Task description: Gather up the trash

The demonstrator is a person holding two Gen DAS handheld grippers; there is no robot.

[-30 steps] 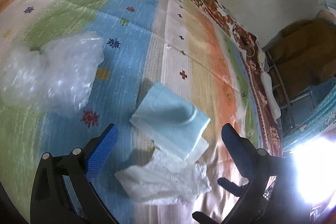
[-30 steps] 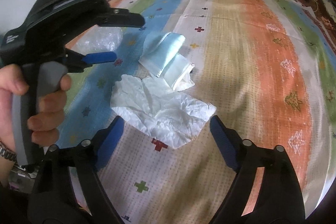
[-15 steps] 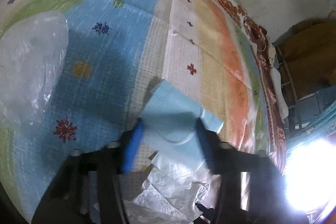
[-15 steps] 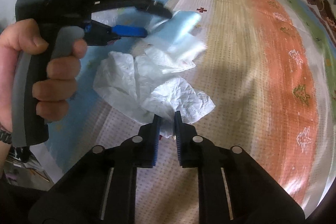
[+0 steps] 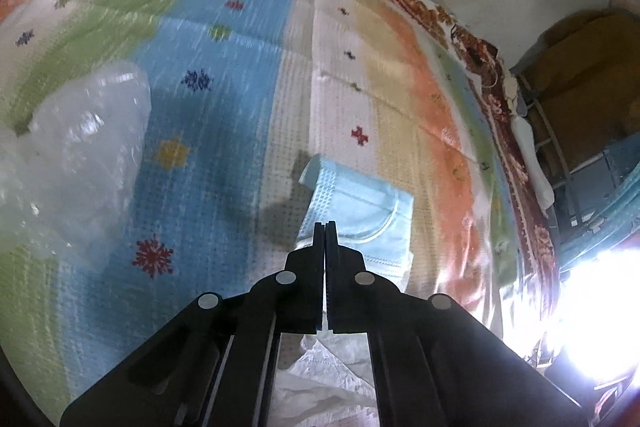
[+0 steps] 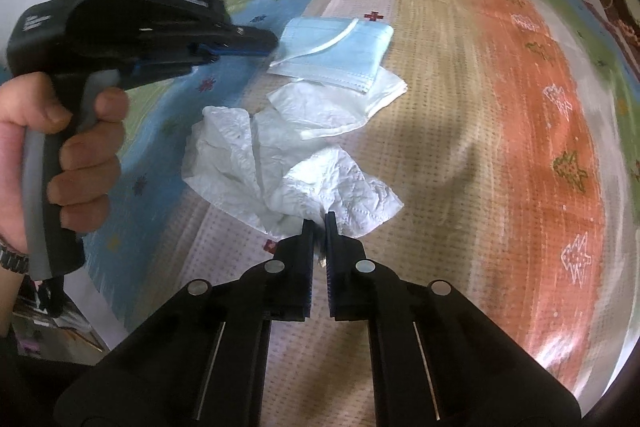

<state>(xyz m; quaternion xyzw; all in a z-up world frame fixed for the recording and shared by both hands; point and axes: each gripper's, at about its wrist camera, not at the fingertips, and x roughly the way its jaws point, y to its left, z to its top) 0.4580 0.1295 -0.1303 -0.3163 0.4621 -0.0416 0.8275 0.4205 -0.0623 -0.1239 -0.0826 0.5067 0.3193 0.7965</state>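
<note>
The striped, woven bed cover lies bare and open across its orange and beige bands to the right of the litter. Left of centre, a pale blue pleated face mask, crumpled white tissue paper and a clear crinkled plastic bag crowd the surface, with the left claw at the mask's edge.

Right hand-held gripper pinches crumpled tissue (blue mask beyond).
</note>
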